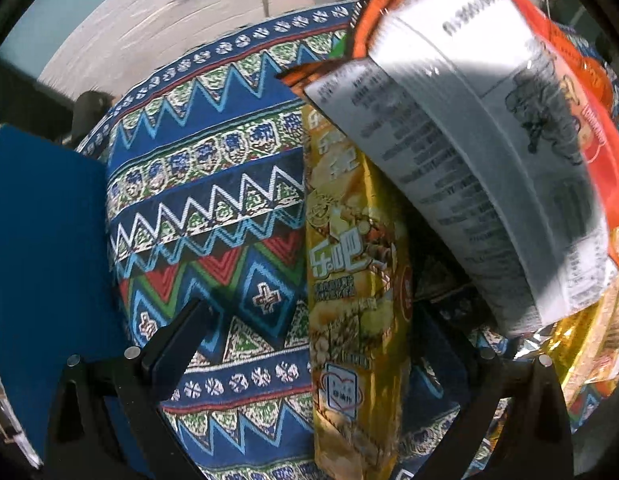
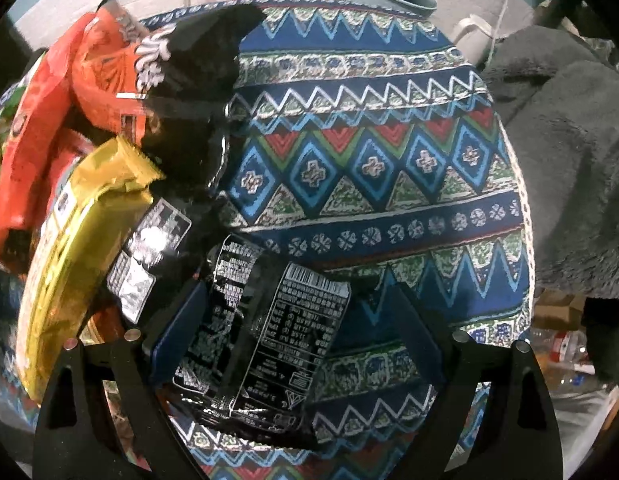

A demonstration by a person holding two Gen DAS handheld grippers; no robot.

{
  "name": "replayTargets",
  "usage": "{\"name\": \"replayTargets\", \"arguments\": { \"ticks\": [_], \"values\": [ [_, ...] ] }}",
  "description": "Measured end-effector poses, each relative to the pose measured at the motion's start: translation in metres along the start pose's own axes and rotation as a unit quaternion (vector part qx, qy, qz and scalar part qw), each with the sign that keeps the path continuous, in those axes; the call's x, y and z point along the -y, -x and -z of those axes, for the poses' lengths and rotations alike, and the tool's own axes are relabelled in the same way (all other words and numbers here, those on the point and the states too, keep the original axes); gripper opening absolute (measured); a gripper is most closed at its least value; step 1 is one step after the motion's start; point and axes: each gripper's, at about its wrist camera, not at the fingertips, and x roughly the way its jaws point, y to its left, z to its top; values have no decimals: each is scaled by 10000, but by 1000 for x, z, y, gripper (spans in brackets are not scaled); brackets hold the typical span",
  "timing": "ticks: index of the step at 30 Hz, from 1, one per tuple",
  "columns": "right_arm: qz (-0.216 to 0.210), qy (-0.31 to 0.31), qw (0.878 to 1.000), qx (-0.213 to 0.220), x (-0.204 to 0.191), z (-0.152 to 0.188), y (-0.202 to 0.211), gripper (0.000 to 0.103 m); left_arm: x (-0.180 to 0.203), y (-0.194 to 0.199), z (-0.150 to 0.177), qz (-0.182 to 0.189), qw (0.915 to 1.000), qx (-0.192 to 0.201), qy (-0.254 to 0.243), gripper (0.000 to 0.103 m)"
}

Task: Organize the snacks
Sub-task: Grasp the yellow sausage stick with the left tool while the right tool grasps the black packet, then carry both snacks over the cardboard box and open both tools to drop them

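In the left wrist view a yellow chip bag (image 1: 355,280) stands on edge between the wide-open fingers of my left gripper (image 1: 313,316), touching neither pad. A grey-backed orange bag (image 1: 481,152) leans over it from the right. In the right wrist view a black snack bag (image 2: 265,320) lies between the open fingers of my right gripper (image 2: 293,300), close to the left pad. A second black bag (image 2: 193,96), a gold bag (image 2: 77,248) and orange bags (image 2: 69,100) pile at the left.
A round table with a patterned blue cloth (image 2: 389,152) carries everything; it also shows in the left wrist view (image 1: 209,184). A grey fleece blanket (image 2: 569,152) lies to the right. A blue chair back (image 1: 41,240) stands at the left. Clutter sits on the floor behind.
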Motion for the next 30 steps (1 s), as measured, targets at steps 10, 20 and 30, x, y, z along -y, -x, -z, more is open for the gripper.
{"name": "replayTargets", "arguments": {
  "ticks": [10, 20, 30],
  "values": [
    [52, 278, 9996, 74, -17, 23, 15, 61, -8, 23, 26, 287, 9992, 266, 24, 28],
    [115, 80, 9975, 691, -7, 11, 67, 62, -36, 64, 53, -121, 9957, 836, 369, 28],
    [-43, 199, 9893, 1444, -34, 4, 125, 62, -54, 119, 64, -107, 9870, 1505, 545, 28]
  ]
}}
